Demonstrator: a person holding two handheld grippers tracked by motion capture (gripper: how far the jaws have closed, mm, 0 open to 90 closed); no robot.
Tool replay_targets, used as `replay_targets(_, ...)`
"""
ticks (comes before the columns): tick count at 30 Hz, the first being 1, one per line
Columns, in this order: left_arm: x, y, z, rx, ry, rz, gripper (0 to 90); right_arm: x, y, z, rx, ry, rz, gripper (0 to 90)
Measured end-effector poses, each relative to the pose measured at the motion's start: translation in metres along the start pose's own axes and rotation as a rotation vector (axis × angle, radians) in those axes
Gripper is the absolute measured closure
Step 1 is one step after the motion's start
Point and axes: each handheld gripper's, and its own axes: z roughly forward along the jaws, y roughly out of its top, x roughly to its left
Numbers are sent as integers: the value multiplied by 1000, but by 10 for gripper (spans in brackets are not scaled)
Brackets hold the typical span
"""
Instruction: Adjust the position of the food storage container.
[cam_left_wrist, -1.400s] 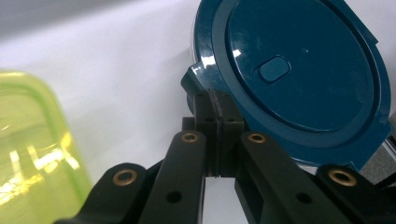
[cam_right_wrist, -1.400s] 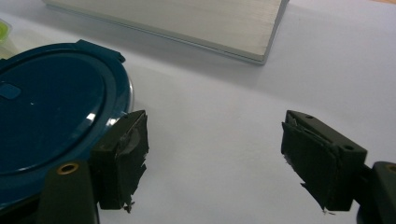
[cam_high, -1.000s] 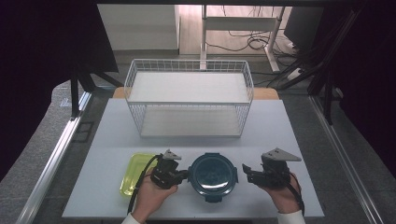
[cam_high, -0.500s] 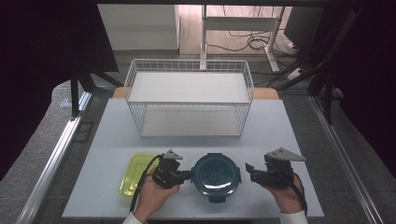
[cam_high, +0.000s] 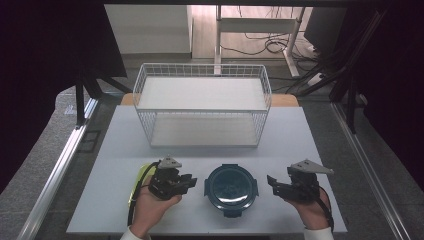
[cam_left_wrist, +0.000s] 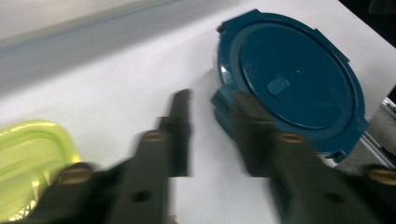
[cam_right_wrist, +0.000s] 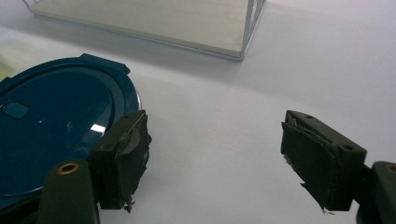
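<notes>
Tongs on both sides flank the round dark-teal plastic container with its clip-on lid (cam_high: 231, 185), which sits on the white desk (cam_high: 210, 145) near the front edge, between the person's two hands. Left tongs (cam_high: 189, 182) point rightward at the container's left clip tab; their jaws have just been opening and now stand partly apart, with nothing pressed between them. Seen in the left gripper view, those left tongs (cam_left_wrist: 212, 126) have one jaw over bare desk and the other overlapping the near tab of the teal container (cam_left_wrist: 289, 84), so the tab lies just ahead and slightly to one side of the gap; whether that jaw touches the tab I cannot tell, since the view is blurred. Right tongs (cam_high: 272, 183) stand wide apart and empty, aimed leftward at the container's right side but a little off it. From the right gripper view, the right tongs (cam_right_wrist: 215, 158) straddle bare desk, with the container (cam_right_wrist: 56, 135) just beyond the left-hand jaw. So the left hand is the nearer one, and the coming move likely turns on bringing the gap squarely over that tab. Behind the left hand lies a yellow-green translucent plastic container (cam_high: 141, 176). Farther back stands a white wire basket shelf (cam_high: 202, 107), well apart from both hands
</notes>
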Motion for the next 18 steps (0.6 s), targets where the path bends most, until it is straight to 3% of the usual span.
replay_targets(2,1,-1,-3,-5,36,9,461,0,0,3,-2,0,1,229)
replay_targets(4,2,-1,-6,-13,43,-4,348,2,1,5,-5,11,-3,226)
replay_targets(8,5,-4,-13,-19,52,-36,182,7,5,6,-22,46,-19,219)
replay_targets(13,13,-6,-26,-44,34,-75,111,10,8,1,-57,111,-20,211)
replay_targets(18,22,-6,-28,-57,15,-113,96,9,7,-3,-71,147,-13,204)
